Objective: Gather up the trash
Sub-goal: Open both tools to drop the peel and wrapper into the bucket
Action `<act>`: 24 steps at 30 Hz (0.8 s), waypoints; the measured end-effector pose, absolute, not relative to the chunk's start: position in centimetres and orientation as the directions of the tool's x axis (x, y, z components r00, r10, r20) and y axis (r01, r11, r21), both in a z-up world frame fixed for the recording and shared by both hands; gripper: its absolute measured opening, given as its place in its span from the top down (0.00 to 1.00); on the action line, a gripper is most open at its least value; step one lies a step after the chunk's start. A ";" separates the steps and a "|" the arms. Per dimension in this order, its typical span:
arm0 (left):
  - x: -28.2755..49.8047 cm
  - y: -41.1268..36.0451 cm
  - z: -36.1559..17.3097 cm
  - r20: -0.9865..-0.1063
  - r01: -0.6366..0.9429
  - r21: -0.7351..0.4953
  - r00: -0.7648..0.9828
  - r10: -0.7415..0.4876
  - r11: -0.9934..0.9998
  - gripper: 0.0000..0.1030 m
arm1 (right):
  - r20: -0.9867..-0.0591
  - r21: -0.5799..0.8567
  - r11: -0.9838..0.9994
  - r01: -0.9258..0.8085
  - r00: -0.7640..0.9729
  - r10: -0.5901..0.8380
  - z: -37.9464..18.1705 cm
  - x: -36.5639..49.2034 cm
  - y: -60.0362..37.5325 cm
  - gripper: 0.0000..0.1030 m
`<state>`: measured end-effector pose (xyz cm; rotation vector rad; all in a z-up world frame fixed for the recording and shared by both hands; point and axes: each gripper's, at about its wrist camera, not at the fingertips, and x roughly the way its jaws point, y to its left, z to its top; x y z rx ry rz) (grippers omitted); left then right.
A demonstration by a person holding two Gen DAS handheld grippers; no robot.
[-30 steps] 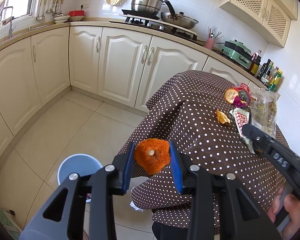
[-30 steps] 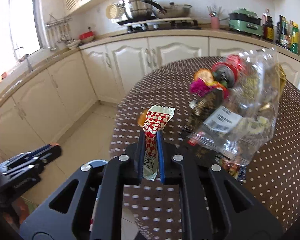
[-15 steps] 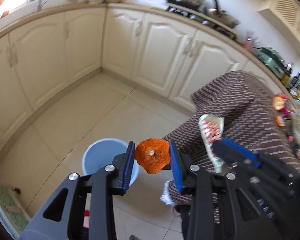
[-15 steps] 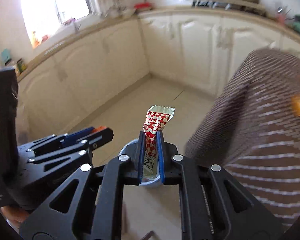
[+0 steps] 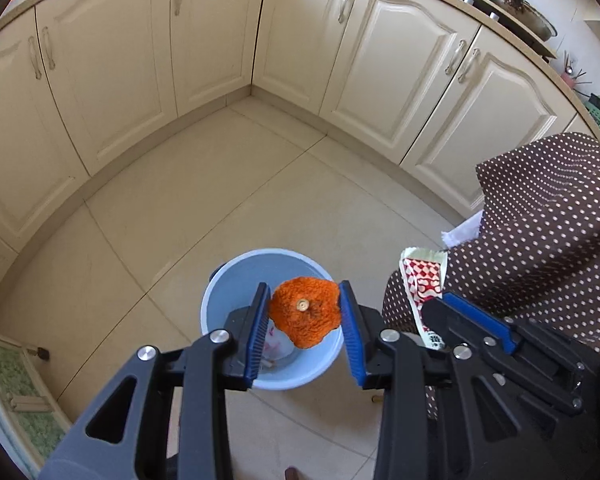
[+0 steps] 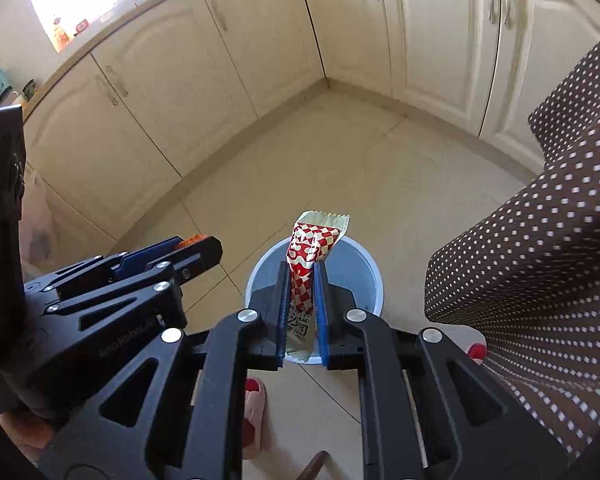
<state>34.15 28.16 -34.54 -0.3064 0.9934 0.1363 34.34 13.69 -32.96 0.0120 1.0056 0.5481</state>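
My left gripper (image 5: 304, 306) is shut on a piece of orange peel (image 5: 304, 316) and hangs right above the light blue bin (image 5: 224, 292) on the tiled floor. My right gripper (image 6: 303, 280) is shut on a red-and-white checked snack wrapper (image 6: 310, 248), also above the bin (image 6: 366, 276). The left wrist view shows the right gripper (image 5: 440, 308) close on the right, with the wrapper (image 5: 422, 280) sticking up from it. In the right wrist view the left gripper (image 6: 204, 244) sits close on the left, a sliver of peel (image 6: 192, 239) at its tip. Some pale trash (image 5: 278, 346) lies in the bin.
Cream cabinets (image 5: 212, 40) line the walls around the corner. The brown polka-dot tablecloth (image 5: 548, 220) hangs down on the right, close to the bin. A green mat (image 5: 16, 396) lies at the left. A pink slipper (image 6: 254, 400) shows below the right gripper.
Both grippers swung away from the table and sank toward the floor, tilting downward. The bin, earlier off to the side, now lies directly under both. Each keeps its grip.
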 end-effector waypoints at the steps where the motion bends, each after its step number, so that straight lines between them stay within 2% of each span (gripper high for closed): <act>1: 34.5 28.6 -35.3 -0.847 -0.255 -0.196 0.531 -0.032 0.947 0.58 | -0.801 0.259 0.867 -0.426 0.407 0.439 -33.5 34.8 13.8 0.88; 2: 34.4 28.9 -35.8 -0.849 -0.258 -0.203 0.527 -0.038 0.945 0.51 | -0.804 0.261 0.868 -0.423 0.403 0.438 -33.8 34.9 14.0 0.88; 3: 34.6 29.2 -36.3 -0.849 -0.262 -0.213 0.527 -0.046 0.941 0.50 | -0.807 0.264 0.870 -0.416 0.398 0.436 -34.3 35.3 14.1 0.88; 12: 35.3 30.8 -39.4 -0.876 -0.296 -0.199 0.481 -0.035 0.934 0.50 | -0.830 0.286 0.870 -0.402 0.349 0.434 -37.0 37.3 15.4 0.88; 24: 34.8 32.3 -40.0 -0.888 -0.348 -0.165 0.460 0.014 0.923 0.49 | -0.832 0.305 0.865 -0.398 0.331 0.445 -38.0 37.7 16.5 0.87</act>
